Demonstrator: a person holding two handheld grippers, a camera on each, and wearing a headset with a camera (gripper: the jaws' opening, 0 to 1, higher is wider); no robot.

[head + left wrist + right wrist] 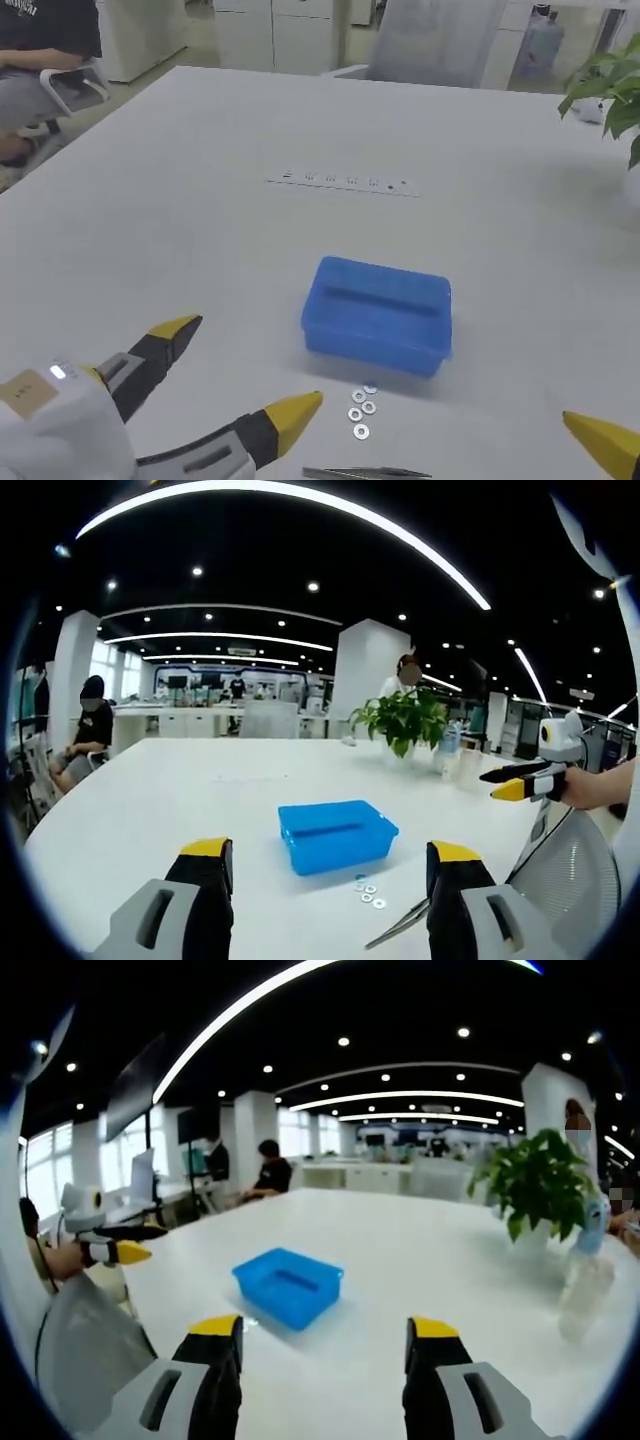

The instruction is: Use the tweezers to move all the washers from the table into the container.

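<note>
A blue container (378, 313) sits on the white table (200, 200); it also lies ahead in the left gripper view (335, 834) and the right gripper view (288, 1285). Several small metal washers (362, 407) lie just in front of it, also seen as washers (369, 893) in the left gripper view. Metal tweezers (366, 472) rest on the table near the front edge, and the tweezers (398, 925) lie beside my left jaw. My left gripper (245, 372) hovers open and empty at lower left. One yellow fingertip (603, 443) of my right gripper shows at lower right; its own view shows it open (325, 1330).
A flush power strip (345, 182) is set into the table's middle. A potted plant (605, 90) stands at the far right, with a plastic bottle (583, 1295) near it. An office chair (435, 40) stands behind the far edge. People sit in the background.
</note>
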